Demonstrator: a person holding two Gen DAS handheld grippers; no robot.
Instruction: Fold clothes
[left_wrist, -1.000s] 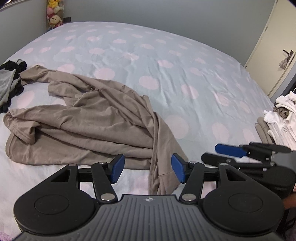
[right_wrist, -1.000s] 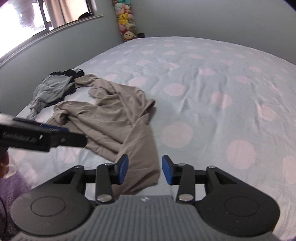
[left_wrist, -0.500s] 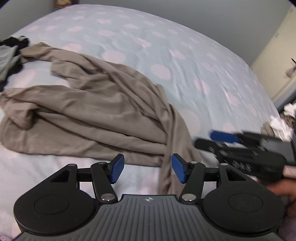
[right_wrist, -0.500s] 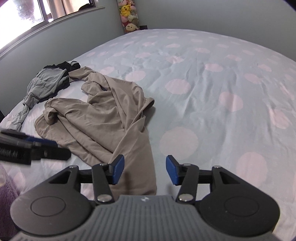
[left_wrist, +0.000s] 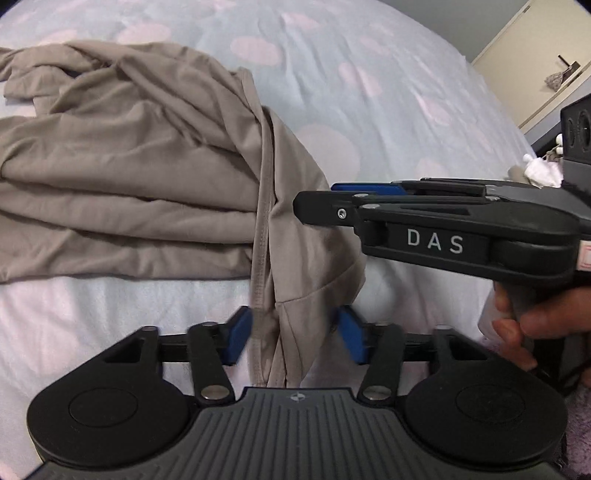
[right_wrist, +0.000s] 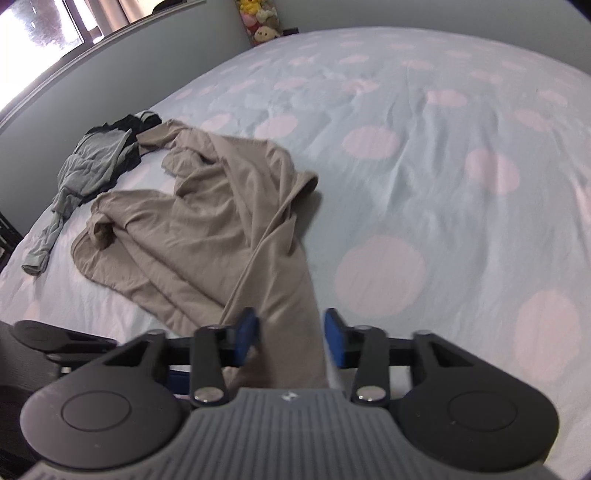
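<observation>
A taupe long-sleeved garment (left_wrist: 147, 177) lies crumpled on the bed, one narrow end trailing toward me. In the left wrist view that end runs between the blue pads (left_wrist: 240, 336) of my left gripper (left_wrist: 295, 336). Its jaws are closing and the pads just reach the cloth's edges. My right gripper (left_wrist: 317, 201) comes in from the right, just above the same strip. In the right wrist view the garment (right_wrist: 207, 229) also passes between the right gripper's (right_wrist: 291, 336) closing jaws, with a slight gap at the right pad (right_wrist: 334, 336).
The bed (right_wrist: 443, 129) has a pale blue sheet with pink dots. A grey and black garment (right_wrist: 92, 162) lies at its far left edge. Plush toys (right_wrist: 262, 29) sit in the far corner. White clothes (left_wrist: 539, 170) lie at the right, near a door (left_wrist: 535, 55). A hand (left_wrist: 535, 321) holds the right gripper's handle.
Both grippers have dropped toward the garment's near end and their jaws have narrowed around it. The right gripper has moved left, close beside the left one.
</observation>
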